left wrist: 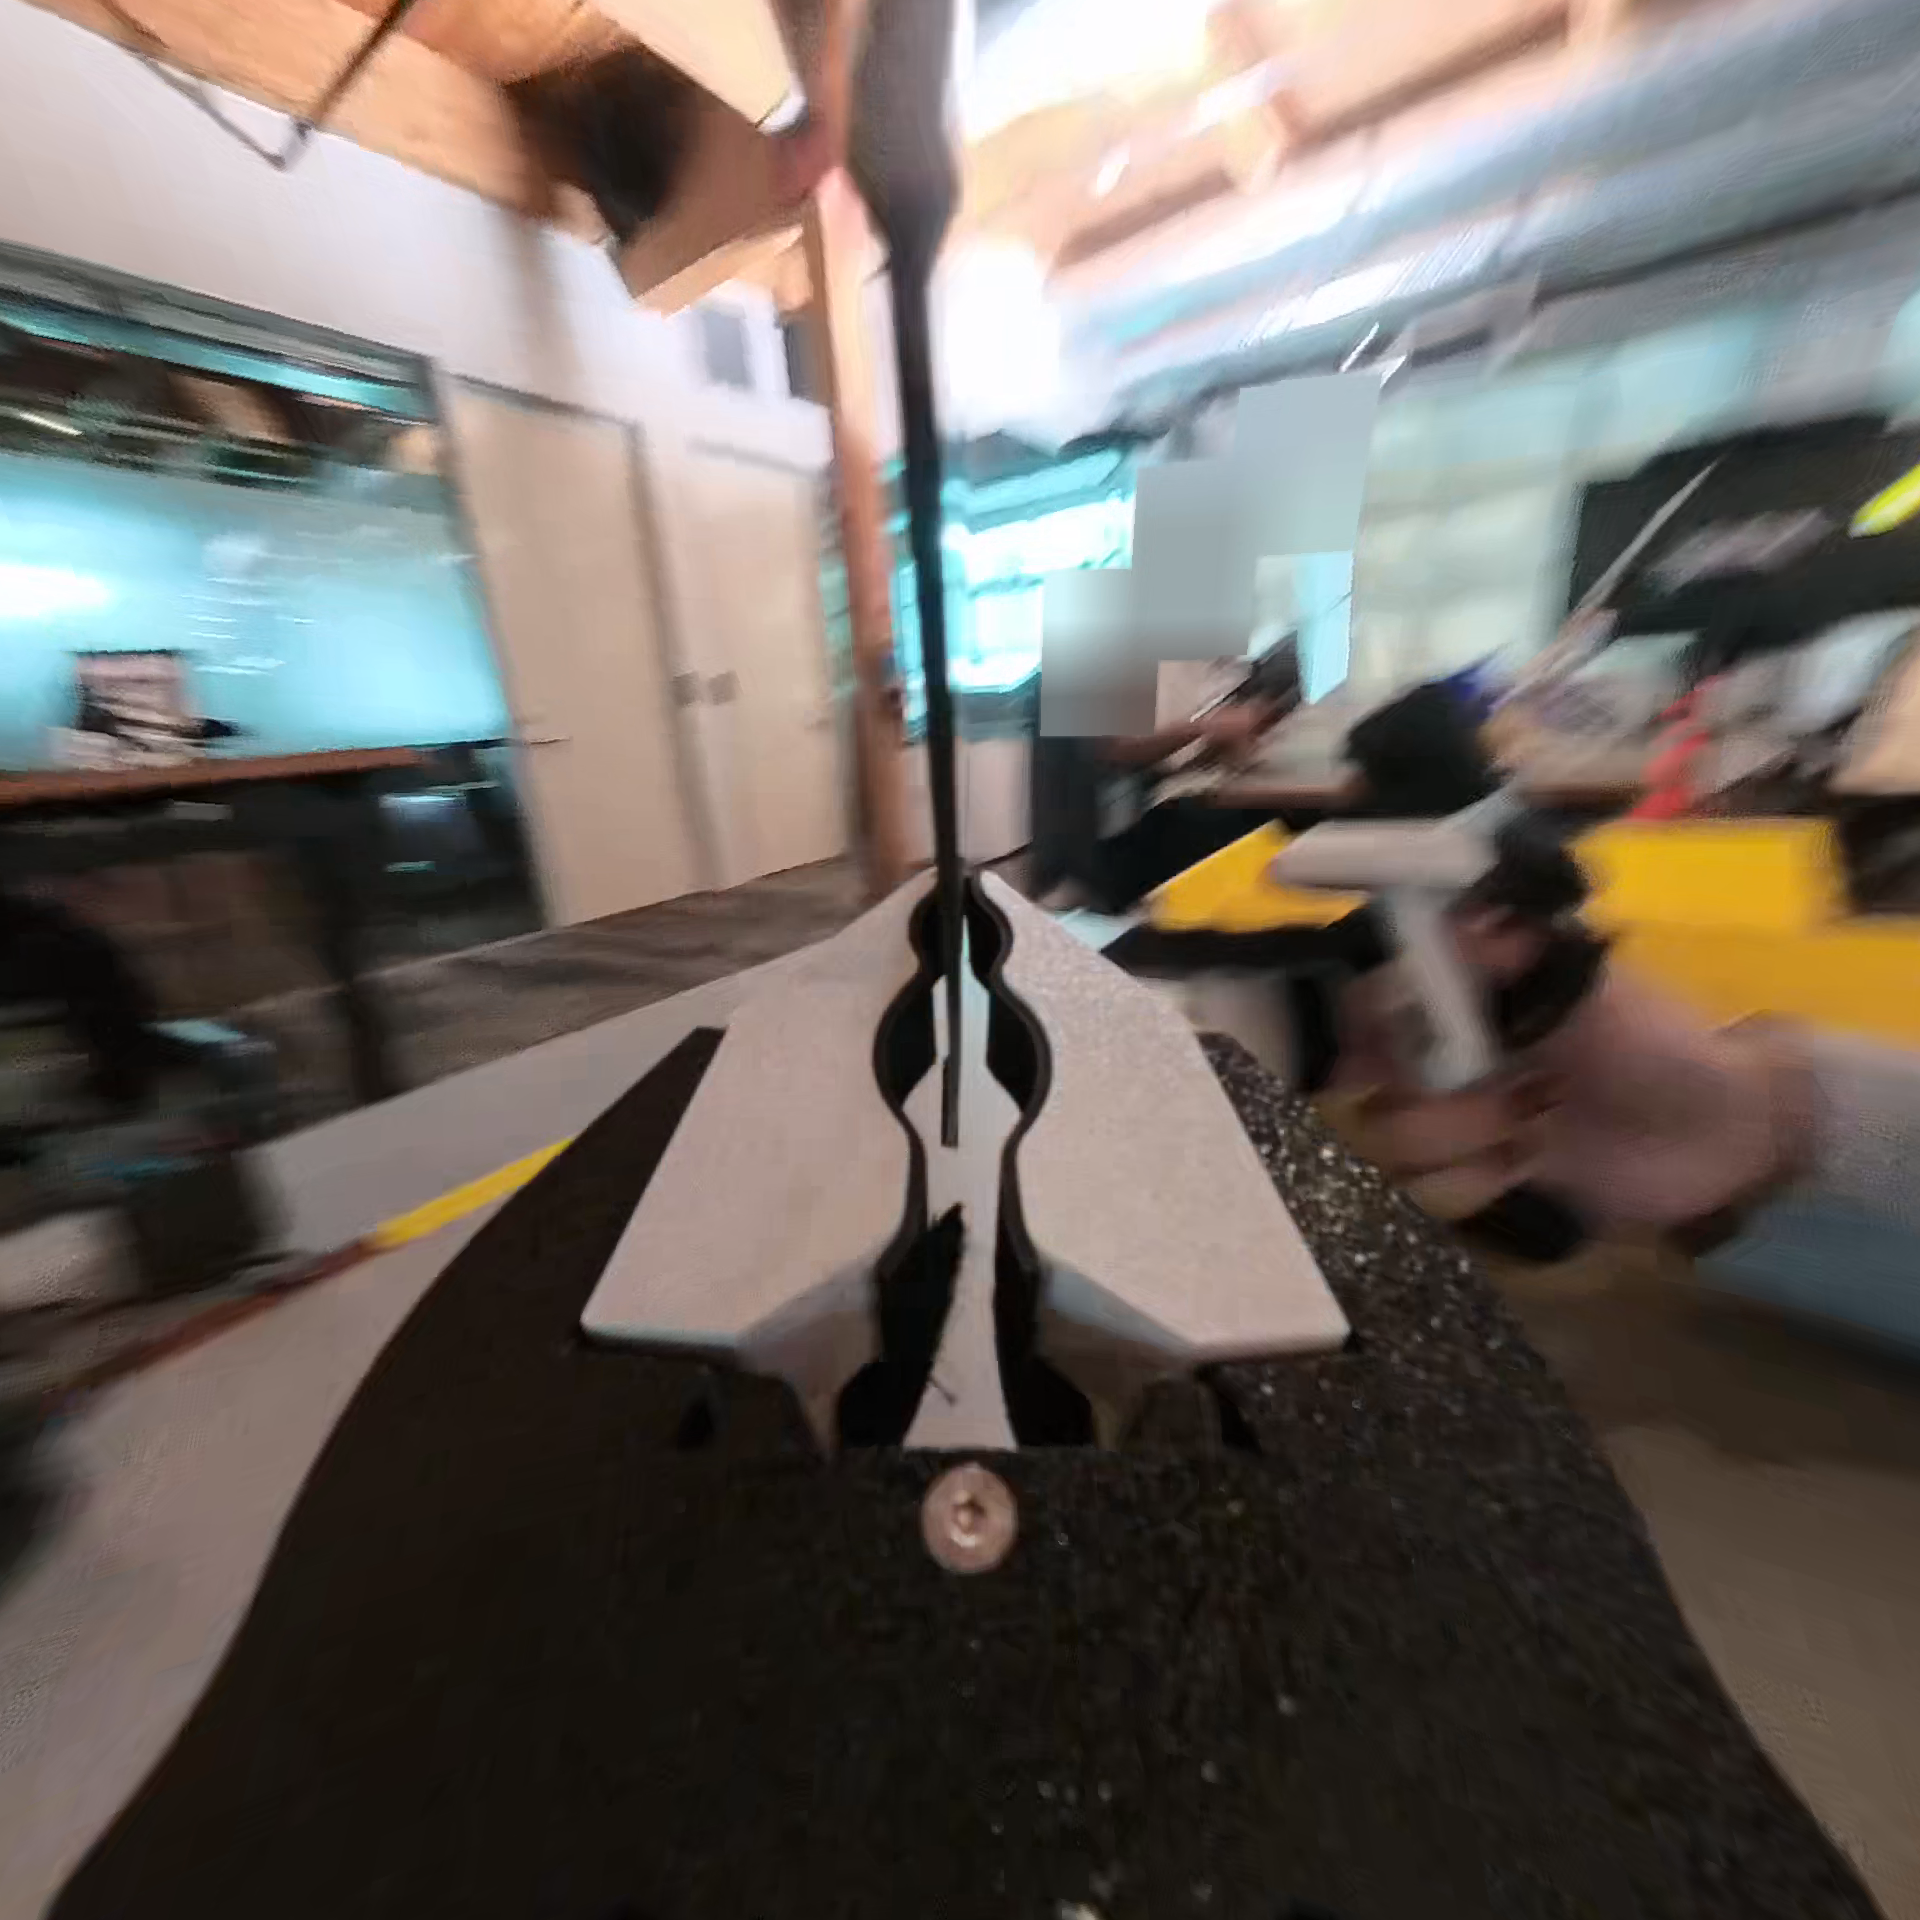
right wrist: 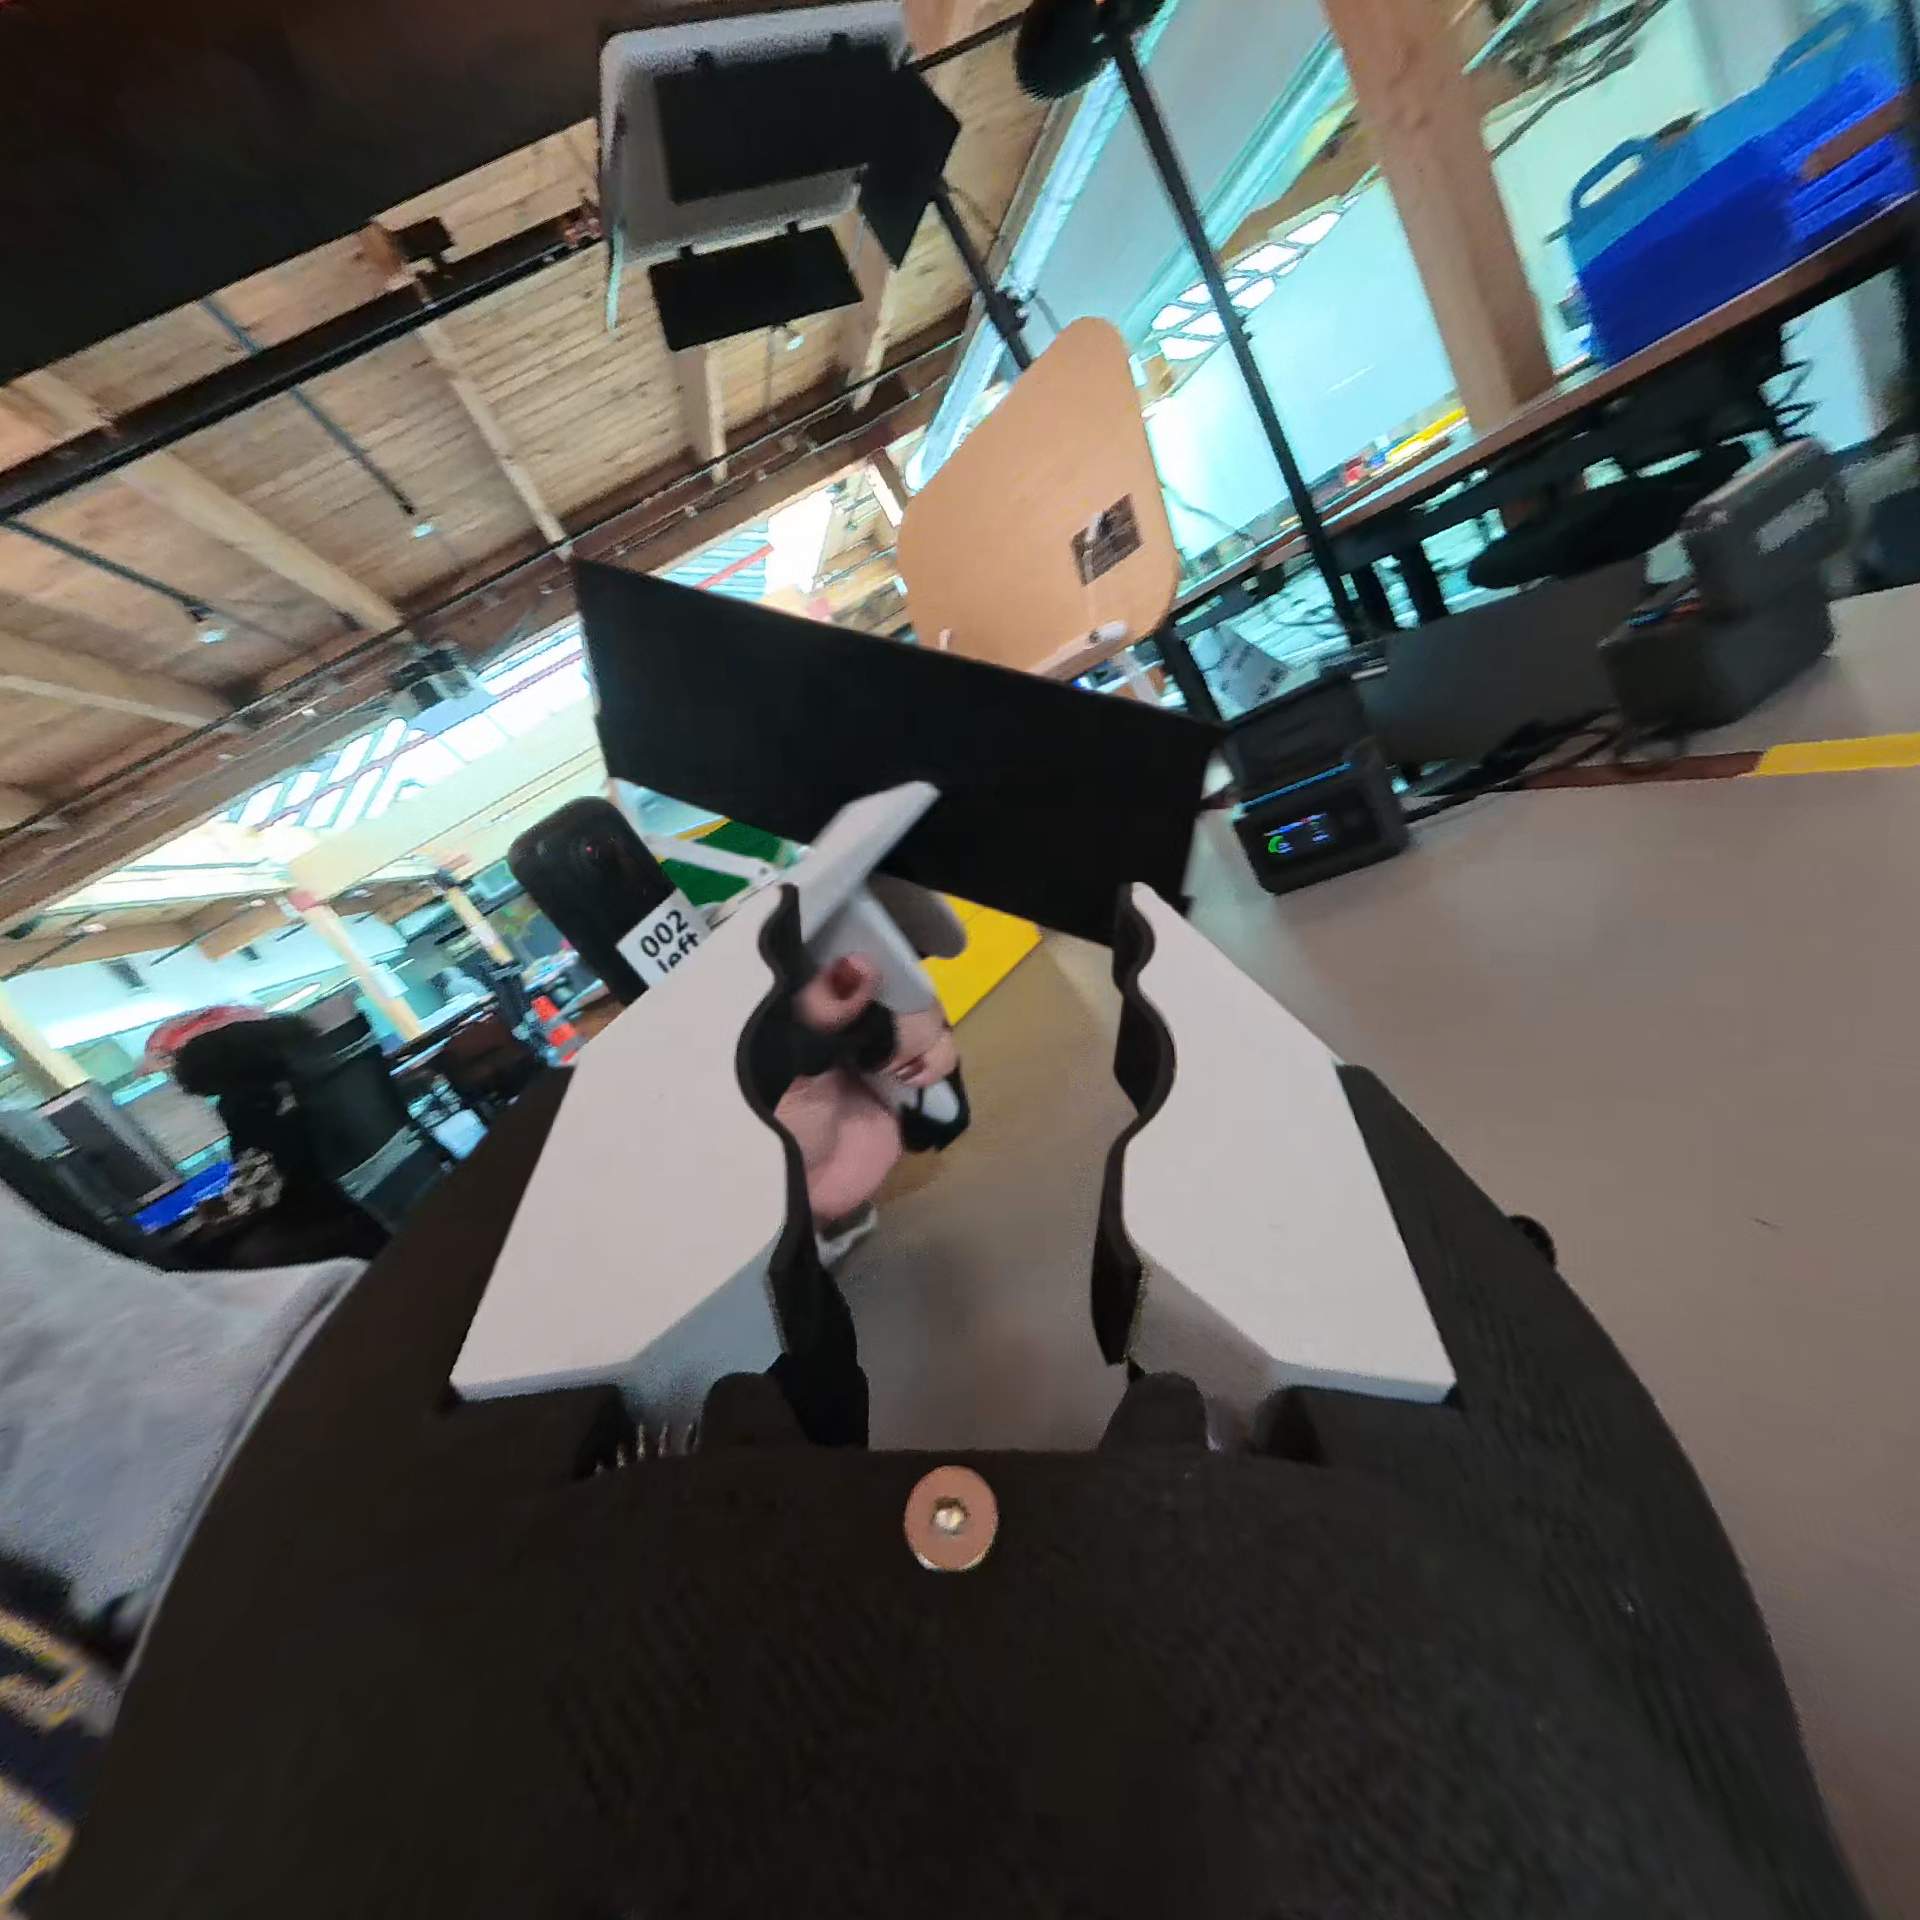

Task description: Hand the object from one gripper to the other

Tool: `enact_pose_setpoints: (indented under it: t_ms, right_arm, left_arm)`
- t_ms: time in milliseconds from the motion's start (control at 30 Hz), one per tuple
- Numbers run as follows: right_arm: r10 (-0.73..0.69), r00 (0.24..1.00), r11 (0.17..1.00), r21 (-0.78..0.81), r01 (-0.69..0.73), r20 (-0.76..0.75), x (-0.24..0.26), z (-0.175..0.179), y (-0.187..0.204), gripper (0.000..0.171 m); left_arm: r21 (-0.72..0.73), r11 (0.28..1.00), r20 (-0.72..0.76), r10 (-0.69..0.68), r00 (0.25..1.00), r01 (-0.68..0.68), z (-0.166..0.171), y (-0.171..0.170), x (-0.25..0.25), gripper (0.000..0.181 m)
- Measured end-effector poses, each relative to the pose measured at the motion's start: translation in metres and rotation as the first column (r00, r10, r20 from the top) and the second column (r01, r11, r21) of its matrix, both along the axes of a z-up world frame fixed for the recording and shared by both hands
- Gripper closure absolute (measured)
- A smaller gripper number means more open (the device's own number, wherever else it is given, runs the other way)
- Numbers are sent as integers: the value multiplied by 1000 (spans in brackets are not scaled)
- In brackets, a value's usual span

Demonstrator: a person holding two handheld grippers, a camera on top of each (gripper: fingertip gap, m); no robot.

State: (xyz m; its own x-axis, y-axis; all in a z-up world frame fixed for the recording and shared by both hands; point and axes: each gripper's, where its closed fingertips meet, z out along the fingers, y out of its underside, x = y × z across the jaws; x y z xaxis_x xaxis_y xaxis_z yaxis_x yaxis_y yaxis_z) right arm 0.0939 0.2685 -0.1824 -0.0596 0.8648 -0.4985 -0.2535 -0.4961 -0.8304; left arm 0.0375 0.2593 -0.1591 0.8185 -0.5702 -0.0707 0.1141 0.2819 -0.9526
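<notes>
The object is a thin flat black panel. In the left wrist view I see it edge-on, rising from between my fingers toward the ceiling. My left gripper is shut on its lower edge. In the right wrist view the same panel shows as a wide black rectangle held up by the left gripper, with a hand on that gripper's handle. My right gripper is open and empty, its fingertips just short of the panel's lower edge. The right gripper also shows, blurred, in the left wrist view.
A grey table top with a yellow tape strip lies below. A black power unit and a grey case stand at the far right. A wooden chair back and a person are beyond. My hands' fingertips stand some 7 cm from each other. The grey case is about equally far from each gripper, around 35 cm.
</notes>
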Motion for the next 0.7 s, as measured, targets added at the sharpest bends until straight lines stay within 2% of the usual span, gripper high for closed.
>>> enact_pose_setpoints:
  t_ms: [33,100,167,200,300,533,600,633,700]
  right_arm:
    - [-26,1000,1000,8,26,-4,0,-1,3,110]
    - [-81,997,996,38,82,-13,0,-2,8,110]
    - [-89,996,994,57,90,-21,-1,-2,8,106]
    - [-72,997,995,65,74,-33,-2,0,5,106]
    - [-12,997,997,78,18,-77,-2,7,-4,112]
    - [61,998,990,127,-60,-5,-1,2,-14,164]
    - [59,998,988,143,-60,11,-1,1,-15,169]
    - [49,999,986,159,-51,12,-1,2,-15,171]
    - [-27,999,974,226,19,31,1,3,-11,171]
  left_arm:
    - [-1,993,115,-113,987,114,8,-6,5,181]
    - [34,946,336,-314,888,321,23,-18,9,181]
    - [50,874,461,-449,765,483,27,-24,13,181]
    - [35,842,487,-485,726,539,25,-24,17,181]
    - [-43,791,505,-509,697,610,12,-20,29,181]
    - [-183,740,531,-480,698,648,-10,-9,34,181]
    - [-207,728,566,-456,687,654,-13,-5,32,178]
    - [-227,721,590,-432,682,654,-16,0,30,165]
    - [-270,704,644,-375,667,657,-23,9,27,118]
